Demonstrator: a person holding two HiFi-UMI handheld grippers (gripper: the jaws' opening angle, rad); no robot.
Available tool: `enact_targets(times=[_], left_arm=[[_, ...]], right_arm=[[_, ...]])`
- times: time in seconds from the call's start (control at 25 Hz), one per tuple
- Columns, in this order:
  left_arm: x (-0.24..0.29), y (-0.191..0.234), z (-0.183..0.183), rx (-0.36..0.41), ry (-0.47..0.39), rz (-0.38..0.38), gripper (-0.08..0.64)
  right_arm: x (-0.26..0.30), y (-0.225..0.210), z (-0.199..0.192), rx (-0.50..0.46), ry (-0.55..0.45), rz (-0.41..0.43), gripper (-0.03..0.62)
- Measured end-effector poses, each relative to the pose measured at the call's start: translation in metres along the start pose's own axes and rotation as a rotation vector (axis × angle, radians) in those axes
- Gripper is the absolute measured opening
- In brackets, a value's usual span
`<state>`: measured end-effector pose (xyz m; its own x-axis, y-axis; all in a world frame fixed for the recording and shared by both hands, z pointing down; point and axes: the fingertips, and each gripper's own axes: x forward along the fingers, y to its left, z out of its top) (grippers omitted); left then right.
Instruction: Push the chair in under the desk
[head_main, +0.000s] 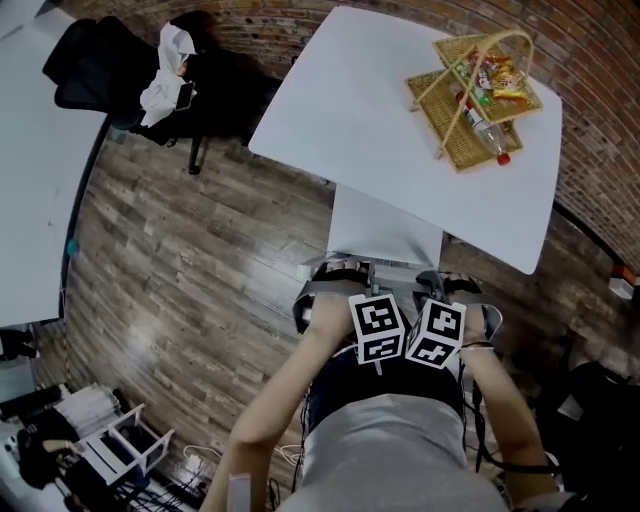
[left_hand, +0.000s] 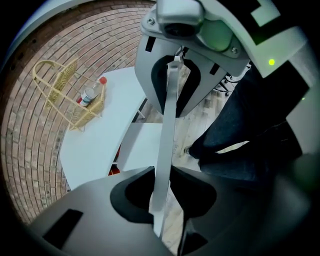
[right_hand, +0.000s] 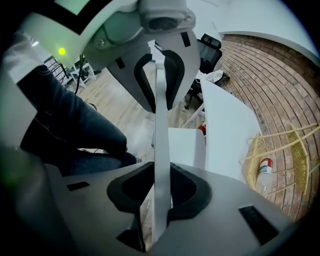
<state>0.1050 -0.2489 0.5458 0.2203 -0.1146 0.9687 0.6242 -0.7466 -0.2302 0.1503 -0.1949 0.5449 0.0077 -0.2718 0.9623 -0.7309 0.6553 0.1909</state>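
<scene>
A white chair (head_main: 385, 228) stands in front of me with the far part of its seat under the white desk (head_main: 360, 110). Its thin white backrest (left_hand: 165, 150) runs edge-on between the jaws of my left gripper (left_hand: 169, 135), which is shut on its top edge. My right gripper (right_hand: 160, 145) grips the same backrest (right_hand: 159, 115) just beside it. In the head view the left gripper (head_main: 372, 300) and the right gripper (head_main: 432, 305) point steeply down, side by side, close to my body. The seat shows beyond the jaws as a pale slab (right_hand: 185, 147).
A wicker basket (head_main: 478, 85) with a bottle and snack packs sits on the desk's far right. A black office chair (head_main: 120, 70) with a white cloth stands at the back left beside another white table (head_main: 40, 170). A brick wall lies behind the desk; my dark-trousered legs (left_hand: 250, 145) are near the chair.
</scene>
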Motion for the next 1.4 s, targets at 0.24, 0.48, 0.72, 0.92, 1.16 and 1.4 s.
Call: enact_targets(times=[0.24,0.48,0.72,0.92,1.16,1.4], left_arm=[[0.008,0.038,-0.014,0.063,-0.003,-0.008,0.103],[0.015,0.07,-0.033,0.137,-0.02,-0.046,0.103],[0.022,0.109,-0.05,0.209,-0.034,-0.034,0.103],[0.029,0.134,-0.059,0.271,-0.016,-0.042,0.103],[0.031,0.153,-0.07,0.302,-0.027,-0.056,0.104],[0.033,0.17,-0.073,0.304,-0.033,-0.038,0.117]], right_arm=[[0.01,-0.036,0.017,0.042,0.012,-0.017,0.091],[0.021,-0.061,0.038,0.115,0.027,-0.016,0.091],[0.032,-0.092,0.059,0.176,0.036,-0.025,0.091],[0.039,-0.113,0.07,0.214,0.031,-0.042,0.091],[0.044,-0.128,0.083,0.243,0.028,-0.045,0.091],[0.043,-0.143,0.095,0.266,-0.006,-0.042,0.091]])
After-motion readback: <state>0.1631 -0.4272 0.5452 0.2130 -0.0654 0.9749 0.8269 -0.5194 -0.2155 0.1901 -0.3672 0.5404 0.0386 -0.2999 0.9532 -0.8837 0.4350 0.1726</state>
